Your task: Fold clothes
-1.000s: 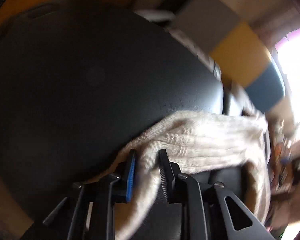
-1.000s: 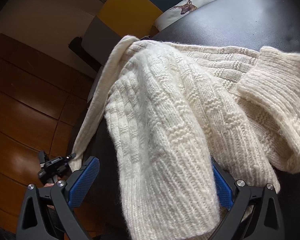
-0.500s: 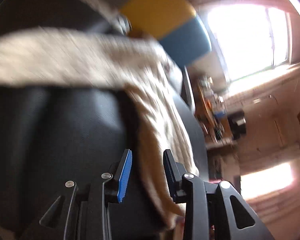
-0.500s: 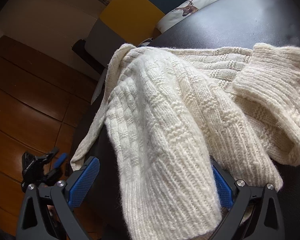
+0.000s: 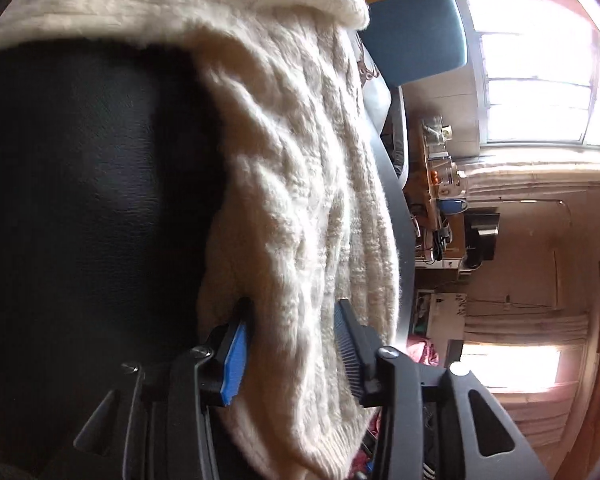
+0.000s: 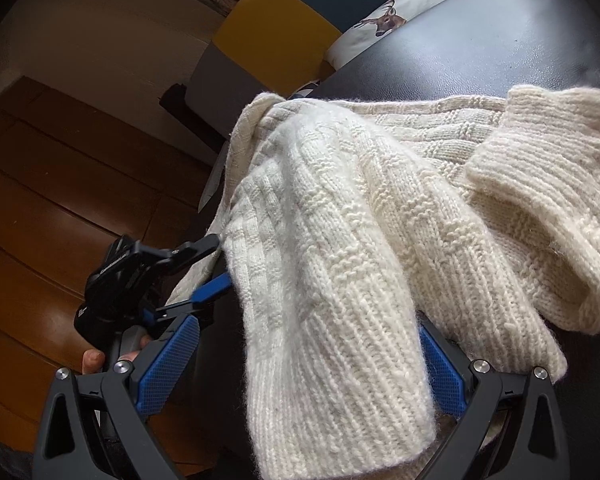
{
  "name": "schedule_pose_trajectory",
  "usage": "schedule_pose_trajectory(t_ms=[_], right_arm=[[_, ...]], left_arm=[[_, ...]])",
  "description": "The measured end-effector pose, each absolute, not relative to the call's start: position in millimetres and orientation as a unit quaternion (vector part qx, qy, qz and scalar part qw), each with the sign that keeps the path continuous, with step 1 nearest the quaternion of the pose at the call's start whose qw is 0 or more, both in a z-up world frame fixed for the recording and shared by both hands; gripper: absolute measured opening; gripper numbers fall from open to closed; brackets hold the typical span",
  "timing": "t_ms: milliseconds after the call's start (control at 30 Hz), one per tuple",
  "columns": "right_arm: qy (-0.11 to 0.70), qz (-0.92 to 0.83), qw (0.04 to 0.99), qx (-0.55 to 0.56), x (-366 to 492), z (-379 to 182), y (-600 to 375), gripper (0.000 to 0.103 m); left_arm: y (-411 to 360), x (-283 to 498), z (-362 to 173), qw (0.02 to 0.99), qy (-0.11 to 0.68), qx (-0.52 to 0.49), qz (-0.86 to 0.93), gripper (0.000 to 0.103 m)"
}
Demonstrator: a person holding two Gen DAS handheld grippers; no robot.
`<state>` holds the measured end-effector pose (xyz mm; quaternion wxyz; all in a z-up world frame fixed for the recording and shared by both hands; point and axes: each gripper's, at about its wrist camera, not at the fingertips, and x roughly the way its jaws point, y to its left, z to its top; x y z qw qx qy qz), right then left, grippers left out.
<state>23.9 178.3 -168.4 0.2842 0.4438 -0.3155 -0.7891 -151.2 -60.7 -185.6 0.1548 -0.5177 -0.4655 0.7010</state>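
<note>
One sweater [image 6: 340, 240] draped over the black seat [image 6: 500, 40], hem hanging at 6 o'clock | left gripper [image 5: 292, 344]: fingers pinching a fold, likely to lift it | right gripper [image 6: 300, 360]: fingers spread wide, straddling the sleeve, not clamped

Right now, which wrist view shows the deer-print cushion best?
The right wrist view: the deer-print cushion shows its deer clearly behind the black seat. The left wrist view shows only a pale sliver of it, past the cream sweater.

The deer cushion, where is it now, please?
In the right wrist view, the deer cushion sits at the top, right of centre, behind the black seat and beside the yellow and blue chair.
</note>
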Motion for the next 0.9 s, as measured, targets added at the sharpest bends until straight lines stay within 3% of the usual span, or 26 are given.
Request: schedule_pose_trajectory(t_ms=[33, 333, 467, 667, 900], right_arm=[[-0.315, -0.79, 0.285, 0.442, 24, -168, 178, 0.103], [-0.324, -0.786, 0.298, 0.433, 22, -137, 199, 0.103], [-0.267, -0.826, 0.252, 0.427, 1, -113, 205, 0.103], [-0.166, -0.834, 0.181, 0.494, -54, -131, 176, 0.103], [0.047, -0.837, 0.056, 0.543, -77, -165, 143, 0.103]], left_arm=[[-64, -148, -181, 0.162, -0.468, -0.507, 0.706, 0.003], [-146, -106, -120, 0.189, -0.457, -0.42, 0.761, 0.005], [-186, -84, -122, 0.148, -0.43, -0.431, 0.779, 0.005], [-197, -79, -155, 0.097, -0.435, -0.461, 0.768, 0.005], [-165, -84, -134, 0.167, -0.389, -0.446, 0.789, 0.005]])
